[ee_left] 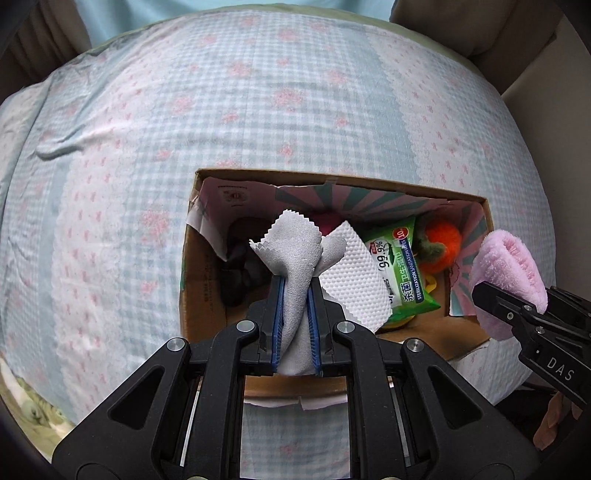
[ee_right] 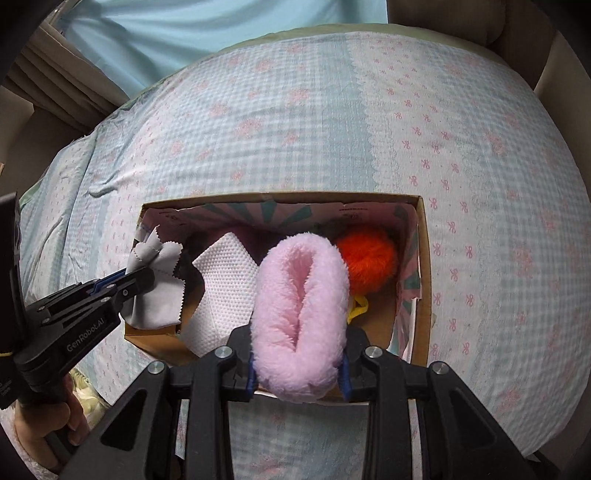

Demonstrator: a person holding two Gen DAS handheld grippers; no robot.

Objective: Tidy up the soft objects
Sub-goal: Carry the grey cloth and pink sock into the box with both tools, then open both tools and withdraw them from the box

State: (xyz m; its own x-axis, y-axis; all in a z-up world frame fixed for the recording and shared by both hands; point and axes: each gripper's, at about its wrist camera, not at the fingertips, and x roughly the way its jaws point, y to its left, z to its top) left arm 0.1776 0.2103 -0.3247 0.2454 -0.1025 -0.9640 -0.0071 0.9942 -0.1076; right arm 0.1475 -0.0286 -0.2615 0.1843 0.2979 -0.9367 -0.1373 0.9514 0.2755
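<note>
My left gripper (ee_left: 295, 286) is shut on a grey microfibre cloth (ee_left: 293, 251) and holds it over the left part of an open cardboard box (ee_left: 201, 288); both also show in the right wrist view, the gripper (ee_right: 138, 282) and the cloth (ee_right: 159, 291). My right gripper (ee_right: 299, 363) is shut on a folded pink fluffy towel (ee_right: 301, 314) above the box's near edge (ee_right: 423, 280); the towel also shows at the right of the left wrist view (ee_left: 506, 273). Inside the box lie a white paper towel (ee_left: 351, 280), a green wet-wipe pack (ee_left: 400, 273), an orange plush (ee_right: 367, 258) and dark items (ee_left: 240, 258).
The box sits on a bed with a blue-checked, pink-flowered cover (ee_left: 258, 110). A yellow item (ee_right: 356, 308) lies under the orange plush. Beige furniture (ee_left: 535, 55) stands at the far right, a light blue curtain (ee_right: 184, 33) behind the bed.
</note>
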